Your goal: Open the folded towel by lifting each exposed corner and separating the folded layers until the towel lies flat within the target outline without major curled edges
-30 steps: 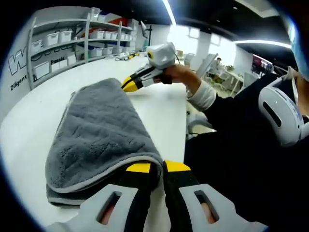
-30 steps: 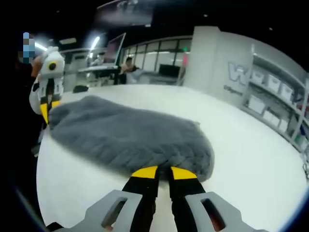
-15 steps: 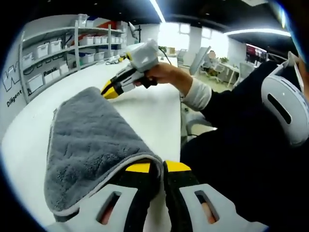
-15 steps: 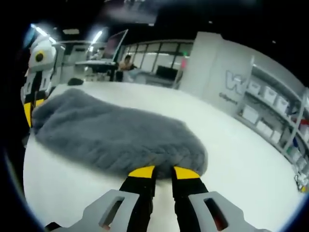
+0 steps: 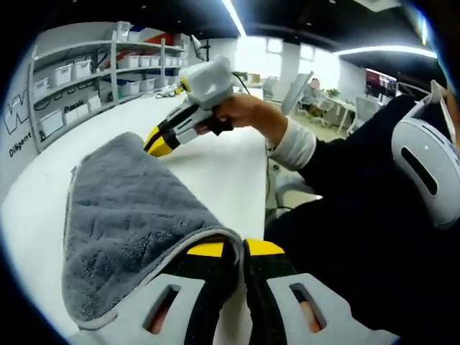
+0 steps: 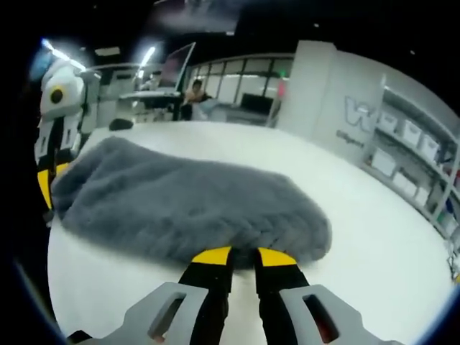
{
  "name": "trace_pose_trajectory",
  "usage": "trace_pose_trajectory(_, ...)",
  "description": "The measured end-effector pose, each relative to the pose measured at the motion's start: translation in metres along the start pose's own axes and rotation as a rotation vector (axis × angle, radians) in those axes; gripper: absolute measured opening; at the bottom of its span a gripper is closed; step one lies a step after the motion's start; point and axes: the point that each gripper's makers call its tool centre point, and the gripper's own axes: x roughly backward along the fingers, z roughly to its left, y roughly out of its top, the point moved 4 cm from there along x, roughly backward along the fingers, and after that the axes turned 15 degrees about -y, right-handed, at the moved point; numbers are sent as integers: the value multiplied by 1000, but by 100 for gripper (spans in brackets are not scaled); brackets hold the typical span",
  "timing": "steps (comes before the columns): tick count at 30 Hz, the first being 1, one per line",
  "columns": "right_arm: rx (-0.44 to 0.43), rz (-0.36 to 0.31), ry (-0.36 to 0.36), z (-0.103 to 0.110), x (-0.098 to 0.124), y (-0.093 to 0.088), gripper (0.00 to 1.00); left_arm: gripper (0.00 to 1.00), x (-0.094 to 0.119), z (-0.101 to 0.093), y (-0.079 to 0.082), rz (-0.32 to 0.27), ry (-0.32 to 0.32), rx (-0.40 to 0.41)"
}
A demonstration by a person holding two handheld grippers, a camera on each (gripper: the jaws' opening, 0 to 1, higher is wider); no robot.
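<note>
- Step in hand, as I judge it: the top layer is being drawn open, each gripper pinching a corner
- Left gripper (image 5: 236,248) has its jaws clamped on the grey towel's (image 5: 122,208) near corner; right gripper (image 6: 244,256) is clamped on the far edge
- Next move calls for lifting both corners evenly and carrying them across
- Towel is plush, pale-hemmed, lying on the white table (image 6: 381,237)
</note>
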Motion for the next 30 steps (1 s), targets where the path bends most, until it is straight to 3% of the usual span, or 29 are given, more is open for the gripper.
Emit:
trace_pose_trajectory(9, 4, 9, 1, -3, -7, 2, 9, 8, -10, 1, 5, -13, 18, -8)
trace_pose_trajectory(16, 89, 38, -3, -10, -20, 12, 10, 8, -23, 6, 14, -48, 53, -30)
trace_pose_trajectory(19, 126, 49, 0, -14, -29, 19, 10, 8, -28, 10, 20, -73, 84, -65)
trace_pose_trajectory(21, 153, 50, -7, -16, -33, 23, 11, 8, -30, 17, 26, -84, 136, -144)
trace_pose_trajectory(30, 215, 28, -2, -16, -43, 25, 11, 7, -35, 20, 30, -96, 172, -166)
